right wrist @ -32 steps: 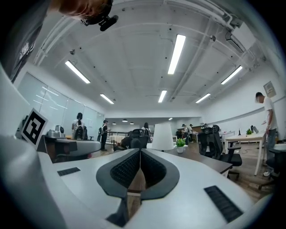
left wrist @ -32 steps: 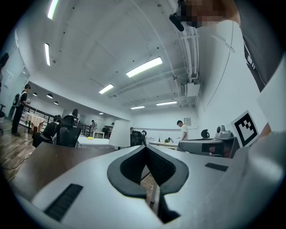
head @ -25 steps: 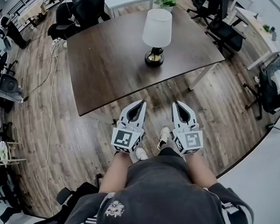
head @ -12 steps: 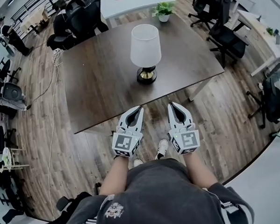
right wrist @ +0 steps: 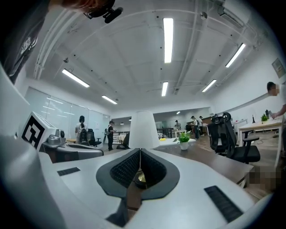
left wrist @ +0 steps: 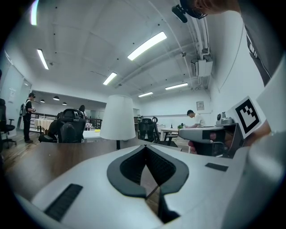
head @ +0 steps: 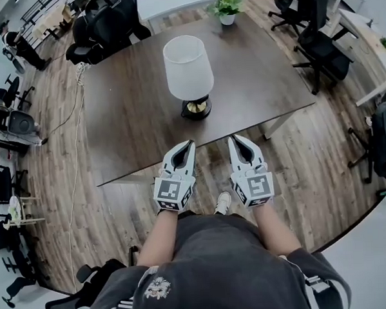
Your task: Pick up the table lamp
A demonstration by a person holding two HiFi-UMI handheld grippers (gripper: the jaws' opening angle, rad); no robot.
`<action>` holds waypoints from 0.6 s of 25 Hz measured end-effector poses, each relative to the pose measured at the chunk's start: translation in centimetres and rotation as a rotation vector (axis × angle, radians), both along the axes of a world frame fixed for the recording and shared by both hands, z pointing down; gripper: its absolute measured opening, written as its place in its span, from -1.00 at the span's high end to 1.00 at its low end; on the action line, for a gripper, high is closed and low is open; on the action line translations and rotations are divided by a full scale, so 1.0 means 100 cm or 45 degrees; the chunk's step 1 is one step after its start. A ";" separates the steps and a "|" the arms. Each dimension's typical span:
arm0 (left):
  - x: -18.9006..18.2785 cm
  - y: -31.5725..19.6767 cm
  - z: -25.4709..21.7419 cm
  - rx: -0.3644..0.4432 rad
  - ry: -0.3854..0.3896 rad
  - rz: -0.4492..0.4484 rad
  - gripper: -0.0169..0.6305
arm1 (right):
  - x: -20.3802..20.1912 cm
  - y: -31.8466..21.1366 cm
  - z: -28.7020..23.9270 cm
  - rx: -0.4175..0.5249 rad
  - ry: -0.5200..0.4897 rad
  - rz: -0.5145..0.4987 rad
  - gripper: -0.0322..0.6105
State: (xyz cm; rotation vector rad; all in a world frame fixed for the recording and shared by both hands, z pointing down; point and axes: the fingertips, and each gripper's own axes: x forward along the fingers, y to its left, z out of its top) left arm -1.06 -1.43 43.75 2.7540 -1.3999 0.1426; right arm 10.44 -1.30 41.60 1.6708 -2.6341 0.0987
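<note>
The table lamp [head: 188, 68], with a white shade and a dark and gold base, stands near the front edge of a dark wooden table [head: 133, 115]. My left gripper [head: 190, 144] and right gripper [head: 233, 138] are side by side just short of that edge, pointing level at the lamp. Neither touches it. Both are shut with nothing held. In the left gripper view the lamp's shade [left wrist: 117, 117] rises left of the left gripper [left wrist: 145, 146]. In the right gripper view the shade [right wrist: 143, 129] stands straight above the right gripper [right wrist: 140, 151].
A small potted plant [head: 227, 8] sits at the table's far edge. Black office chairs stand to the right [head: 316, 41] and at the back left [head: 108, 19]. A white cable [head: 72, 124] trails over the wooden floor on the left. People stand far off.
Both grippers have come forward, from over the open floor to just before the table's front edge. The lamp now appears nearer and further left in the head view.
</note>
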 end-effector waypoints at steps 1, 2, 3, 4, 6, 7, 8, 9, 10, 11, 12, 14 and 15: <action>0.003 -0.002 0.003 -0.006 -0.004 0.000 0.95 | 0.001 -0.004 0.001 -0.001 -0.003 -0.007 0.82; 0.004 -0.005 0.005 -0.013 -0.009 0.000 0.95 | 0.002 -0.007 0.003 -0.006 -0.006 -0.013 0.82; 0.005 -0.008 0.008 -0.021 -0.012 -0.002 0.95 | 0.002 -0.011 0.004 -0.012 -0.011 -0.017 0.82; 0.006 -0.011 0.010 -0.028 -0.012 -0.005 0.95 | 0.002 -0.015 0.006 -0.018 -0.015 -0.020 0.82; 0.005 -0.020 0.013 -0.039 -0.012 -0.017 0.95 | 0.002 -0.022 0.010 -0.031 -0.019 -0.026 0.82; 0.004 -0.024 0.015 -0.044 -0.014 -0.024 0.95 | 0.001 -0.026 0.013 -0.039 -0.021 -0.027 0.82; 0.002 -0.030 0.018 -0.047 -0.017 -0.029 0.95 | -0.001 -0.030 0.016 -0.048 -0.021 -0.027 0.82; 0.000 -0.035 0.020 -0.049 -0.019 -0.032 0.95 | -0.003 -0.035 0.019 -0.056 -0.019 -0.027 0.82; -0.003 -0.041 0.024 -0.052 -0.019 -0.033 0.95 | -0.005 -0.039 0.021 -0.061 -0.013 -0.029 0.82; -0.005 -0.048 0.027 -0.054 -0.018 -0.032 0.95 | -0.008 -0.045 0.024 -0.062 -0.003 -0.032 0.82; -0.006 -0.056 0.030 -0.056 -0.016 -0.030 0.95 | -0.010 -0.051 0.025 -0.062 0.009 -0.034 0.82; -0.008 -0.074 0.037 -0.060 -0.015 -0.024 0.95 | -0.012 -0.067 0.027 -0.064 0.031 -0.036 0.82; -0.008 -0.083 0.040 -0.063 -0.019 -0.020 0.94 | -0.013 -0.074 0.028 -0.066 0.040 -0.037 0.82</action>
